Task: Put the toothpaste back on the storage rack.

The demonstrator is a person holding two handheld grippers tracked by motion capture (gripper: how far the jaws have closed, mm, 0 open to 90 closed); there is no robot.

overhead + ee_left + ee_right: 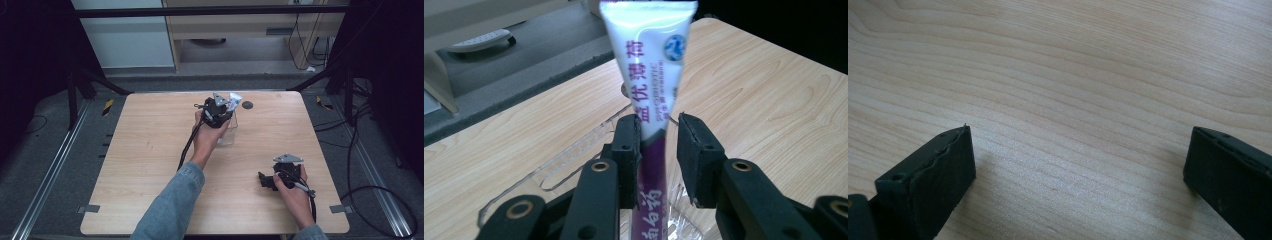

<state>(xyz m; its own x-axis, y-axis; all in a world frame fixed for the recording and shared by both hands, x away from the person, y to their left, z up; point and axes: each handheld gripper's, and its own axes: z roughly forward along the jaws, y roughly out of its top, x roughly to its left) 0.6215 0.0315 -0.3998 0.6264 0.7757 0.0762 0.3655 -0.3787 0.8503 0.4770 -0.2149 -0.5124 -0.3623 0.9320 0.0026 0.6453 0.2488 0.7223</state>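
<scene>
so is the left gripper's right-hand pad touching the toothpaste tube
Apart. The left gripper view shows table in a gap between that pad and the toothpaste tube; the other pad lies against it.

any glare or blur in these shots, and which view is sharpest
Left gripper view: glare washes out the top of the toothpaste tube, and its lower end blurs near the lens. Right gripper view: even light, crisp wood grain on the table, the sharpest. High view: dim, soft, dark surroundings.

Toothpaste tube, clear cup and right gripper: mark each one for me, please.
toothpaste tube (649,75), left gripper view, on its white printed upper body.
clear cup (227,136), high view, on its glass wall below the hand.
right gripper (1078,175), right gripper view, midway between its wide-apart jaw tips.
</scene>
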